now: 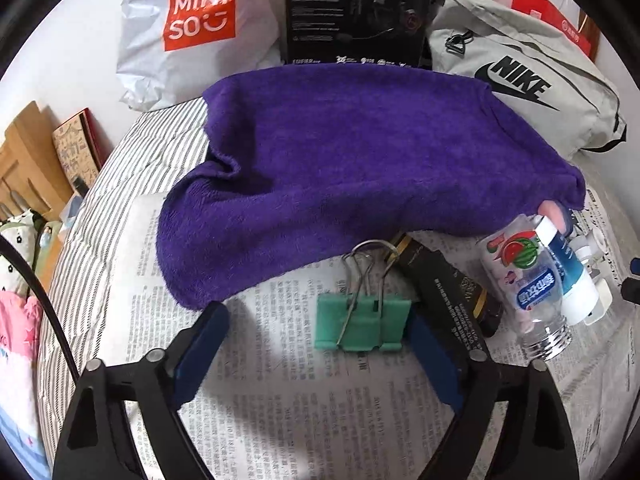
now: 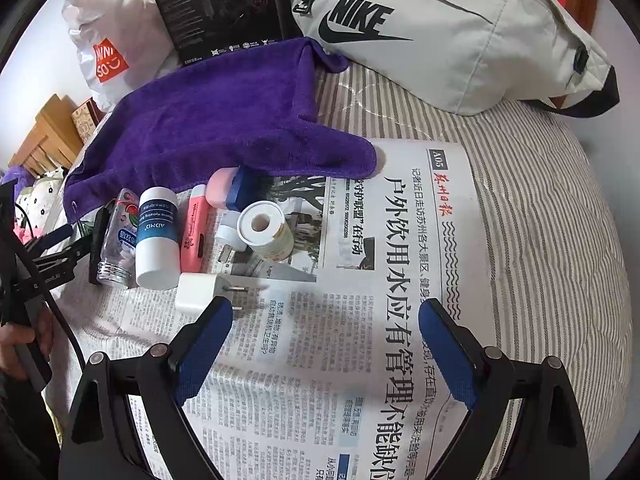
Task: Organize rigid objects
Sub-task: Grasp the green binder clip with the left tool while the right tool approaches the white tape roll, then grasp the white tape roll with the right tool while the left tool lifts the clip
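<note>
A green binder clip (image 1: 362,322) lies on the newspaper (image 1: 280,400) between the open fingers of my left gripper (image 1: 316,320), nearer the right finger. A black box (image 1: 452,284), a clear plastic bottle (image 1: 528,288) and a white-and-blue tube (image 1: 568,276) lie to its right. In the right wrist view, my right gripper (image 2: 326,312) is open and empty over the newspaper (image 2: 360,320). A white charger plug (image 2: 200,290) lies by its left finger. Behind stand the tube (image 2: 157,236), the bottle (image 2: 118,240), a pink case (image 2: 196,232) and a tape roll (image 2: 264,232).
A purple towel (image 1: 340,168) lies across the back of the newspaper on the striped bed (image 2: 540,200). A Nike bag (image 2: 460,28), a black carton (image 1: 356,8) and a Miniso bag (image 1: 188,28) line the far edge. The left gripper shows at the left of the right wrist view (image 2: 52,256).
</note>
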### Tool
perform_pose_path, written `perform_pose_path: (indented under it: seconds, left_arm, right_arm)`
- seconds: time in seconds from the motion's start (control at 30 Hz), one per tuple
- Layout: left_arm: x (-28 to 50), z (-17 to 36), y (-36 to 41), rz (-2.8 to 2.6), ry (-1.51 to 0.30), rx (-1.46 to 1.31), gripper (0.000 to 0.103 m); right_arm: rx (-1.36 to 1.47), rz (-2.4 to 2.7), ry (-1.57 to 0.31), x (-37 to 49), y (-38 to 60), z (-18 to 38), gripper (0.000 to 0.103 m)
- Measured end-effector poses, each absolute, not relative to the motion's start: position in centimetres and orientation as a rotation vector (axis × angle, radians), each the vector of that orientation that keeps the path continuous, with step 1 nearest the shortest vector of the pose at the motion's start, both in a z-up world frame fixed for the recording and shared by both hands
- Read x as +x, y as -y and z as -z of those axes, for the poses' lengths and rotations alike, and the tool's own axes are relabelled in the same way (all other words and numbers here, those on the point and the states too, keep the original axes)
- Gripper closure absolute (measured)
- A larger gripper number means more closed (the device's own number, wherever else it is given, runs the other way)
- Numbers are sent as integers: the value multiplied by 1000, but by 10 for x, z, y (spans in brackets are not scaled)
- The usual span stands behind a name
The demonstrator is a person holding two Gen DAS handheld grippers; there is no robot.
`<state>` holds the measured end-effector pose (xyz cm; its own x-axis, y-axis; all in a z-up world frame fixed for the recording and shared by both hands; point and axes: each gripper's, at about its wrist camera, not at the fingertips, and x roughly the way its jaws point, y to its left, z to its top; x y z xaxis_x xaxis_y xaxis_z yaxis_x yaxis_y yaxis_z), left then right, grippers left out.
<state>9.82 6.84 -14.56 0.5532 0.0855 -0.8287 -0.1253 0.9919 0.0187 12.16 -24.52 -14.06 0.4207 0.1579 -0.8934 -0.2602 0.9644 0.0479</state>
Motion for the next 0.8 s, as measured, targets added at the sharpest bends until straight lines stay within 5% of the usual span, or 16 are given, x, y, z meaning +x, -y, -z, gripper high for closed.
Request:
perform_pose_path:
  seconds: [0.27,0.5,0.8]
  left_arm:
    - [97,140,-63,-72,-961,-38,64]
    - [98,139,-62,-75,-967,-46,64]
    - [99,139,-61,-91,-970,-60,64]
  right_arm:
    - [-105,-283,-1100,129,238,144,9]
    - [-51,-302,-1084,148,232,149,20]
    - [-143,-352,-1060,163,215,162,54]
